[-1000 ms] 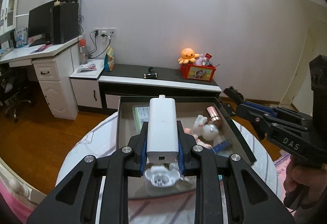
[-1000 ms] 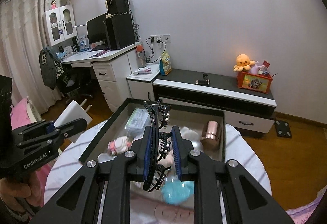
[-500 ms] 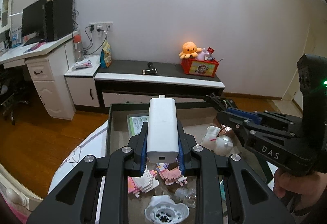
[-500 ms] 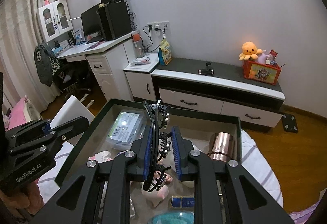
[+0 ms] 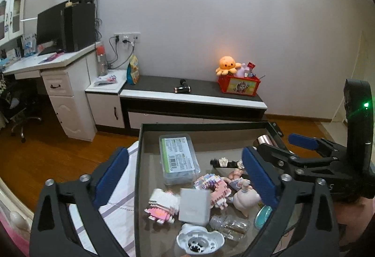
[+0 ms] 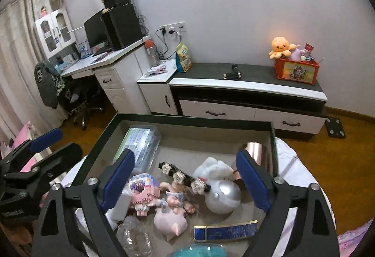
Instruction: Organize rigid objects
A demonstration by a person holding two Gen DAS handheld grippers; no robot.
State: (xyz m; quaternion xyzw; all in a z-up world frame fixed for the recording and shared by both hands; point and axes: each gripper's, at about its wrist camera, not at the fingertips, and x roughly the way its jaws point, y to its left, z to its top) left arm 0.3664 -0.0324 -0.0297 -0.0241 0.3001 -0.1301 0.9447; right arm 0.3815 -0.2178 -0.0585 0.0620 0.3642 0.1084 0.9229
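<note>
Left wrist view: left tongs [image 5: 185,175] opening, nothing clamped; white adapter [image 5: 194,206], blurred, lies loose in the dark tray [image 5: 138,163] between them, among toys near its front edge.
Right wrist view: right tongs [image 6: 185,183] opening, empty; black flower hair clip [image 6: 184,178] rests on the toys mid-tray.

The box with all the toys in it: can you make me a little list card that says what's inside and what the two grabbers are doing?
container: dark-rimmed box
inside: clear plastic case, pink block toy, black flower hair clip, copper cup, blue flat box, white charger
left gripper: jaws opening, nothing between the pads
right gripper: jaws opening, hair clip lying below
</note>
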